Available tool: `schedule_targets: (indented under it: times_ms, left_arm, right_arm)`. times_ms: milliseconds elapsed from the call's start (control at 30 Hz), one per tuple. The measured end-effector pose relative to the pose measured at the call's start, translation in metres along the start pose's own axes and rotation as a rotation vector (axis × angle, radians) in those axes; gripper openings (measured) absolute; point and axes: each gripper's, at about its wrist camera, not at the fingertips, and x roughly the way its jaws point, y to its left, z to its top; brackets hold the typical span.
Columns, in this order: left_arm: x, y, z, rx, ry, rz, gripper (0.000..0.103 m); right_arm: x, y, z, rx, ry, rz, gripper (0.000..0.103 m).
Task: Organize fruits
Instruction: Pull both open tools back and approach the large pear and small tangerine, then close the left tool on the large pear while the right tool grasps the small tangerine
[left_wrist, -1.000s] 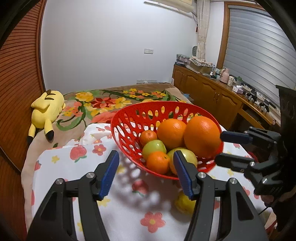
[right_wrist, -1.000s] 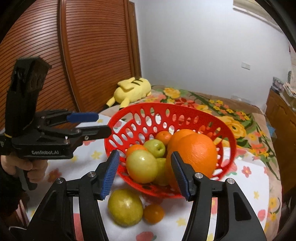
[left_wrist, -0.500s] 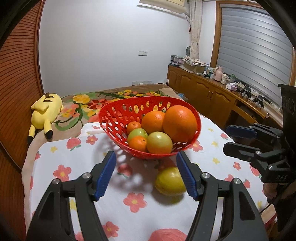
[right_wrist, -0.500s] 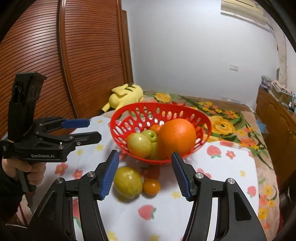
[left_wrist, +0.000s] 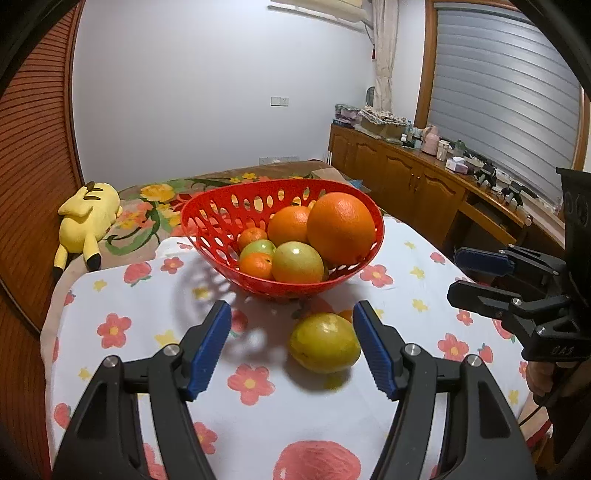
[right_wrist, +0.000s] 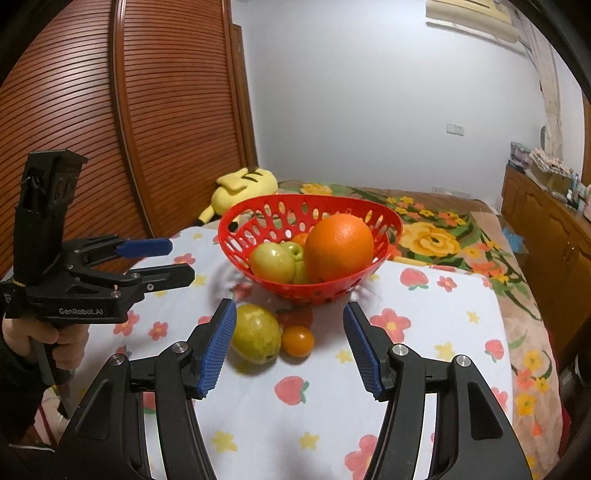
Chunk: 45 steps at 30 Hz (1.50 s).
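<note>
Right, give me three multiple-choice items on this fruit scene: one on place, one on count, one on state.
1. Where does the yellow-green fruit outside the basket lie?
A. On the cloth in front of the basket
B. On the yellow toy
C. On the wooden cabinet

2. How many fruits lie on the cloth outside the basket?
A. None
B. Two
C. Five

3. How does the right gripper stand?
A. Shut on an orange
B. Open, holding nothing
C. Shut on the basket rim

Answers: 1 A, it rests on the flowered cloth; 2 B, that fruit and a small orange one; 3 B, its pads touch nothing.
</note>
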Motion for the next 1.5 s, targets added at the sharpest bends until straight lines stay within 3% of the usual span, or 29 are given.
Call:
schedule_targets:
  times_ms: [800, 1167, 1500]
  left_arm:
    - [0.073, -0.026, -0.016, 0.004, 0.167, -0.056, 0.068]
    - [0.089, -0.03, -0.021, 0.036, 0.195, -0.026, 0.072]
    - [0.101, -0.023, -0.025, -0.004, 0.231, -0.086, 0.075]
  right_arm:
    - [0.012, -0.014, -0.016, 0.052, 0.048, -0.007, 0.062]
    - [0.017, -0.02, -0.021, 0.06, 0.065, -0.01, 0.063]
    - [0.019, -0.023, -0.024, 0.066, 0.076, -0.014, 0.063]
